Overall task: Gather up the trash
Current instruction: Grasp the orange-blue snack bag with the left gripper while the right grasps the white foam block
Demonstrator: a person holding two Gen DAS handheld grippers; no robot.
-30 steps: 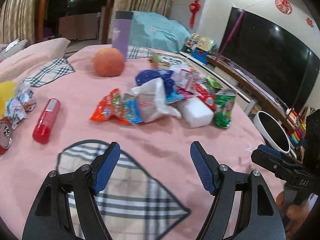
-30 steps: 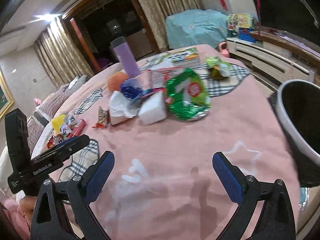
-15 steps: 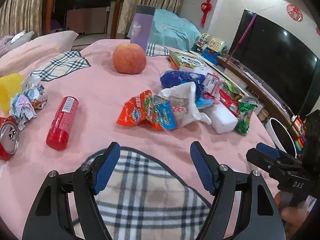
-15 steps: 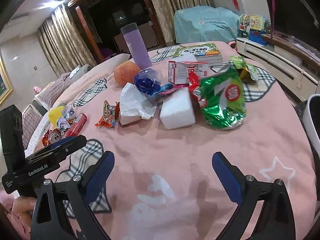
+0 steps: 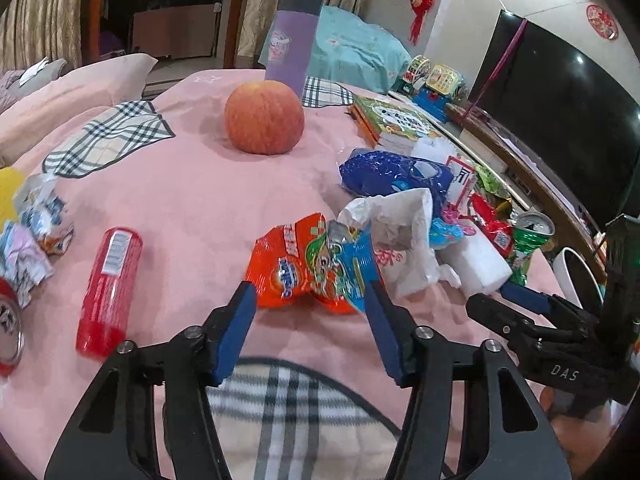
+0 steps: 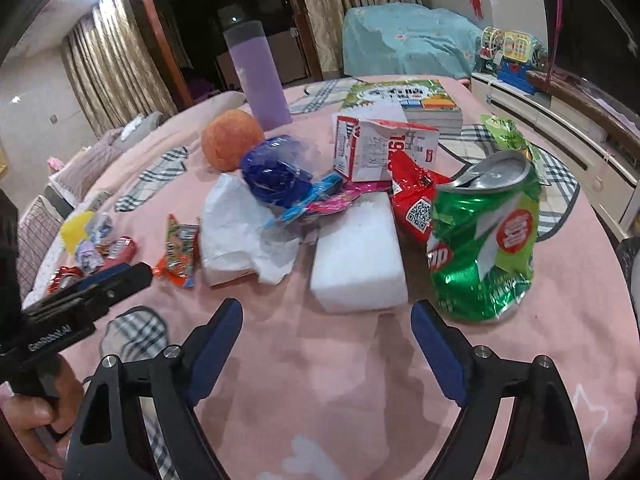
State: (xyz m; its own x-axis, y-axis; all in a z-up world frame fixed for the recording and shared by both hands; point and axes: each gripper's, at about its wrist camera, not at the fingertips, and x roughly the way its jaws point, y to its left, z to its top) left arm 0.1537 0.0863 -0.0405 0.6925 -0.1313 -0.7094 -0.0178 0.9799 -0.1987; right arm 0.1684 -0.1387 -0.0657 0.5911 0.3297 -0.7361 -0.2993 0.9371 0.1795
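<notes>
A heap of trash lies on the pink cloth. My left gripper (image 5: 308, 300) is open, its tips on either side of an orange and blue snack wrapper (image 5: 312, 268). Behind it lie crumpled white paper (image 5: 400, 232) and a blue plastic bag (image 5: 392, 176). My right gripper (image 6: 326, 324) is open just in front of a white foam block (image 6: 358, 256), with a crushed green can (image 6: 484, 240) to its right. A torn white carton (image 6: 380, 152) and a red wrapper (image 6: 412, 204) lie behind.
A red tube (image 5: 108, 284), crumpled wrappers (image 5: 36, 232) and a red can (image 5: 8, 336) lie at the left. An apple (image 5: 264, 118), a purple tumbler (image 5: 292, 44) and a book (image 5: 396, 124) stand further back. A white bin (image 5: 576, 280) is off the right edge.
Both grippers have moved forward toward the heap. The left one now straddles the snack wrapper; the right one has closed in on the foam block and green can. Both stay open.
</notes>
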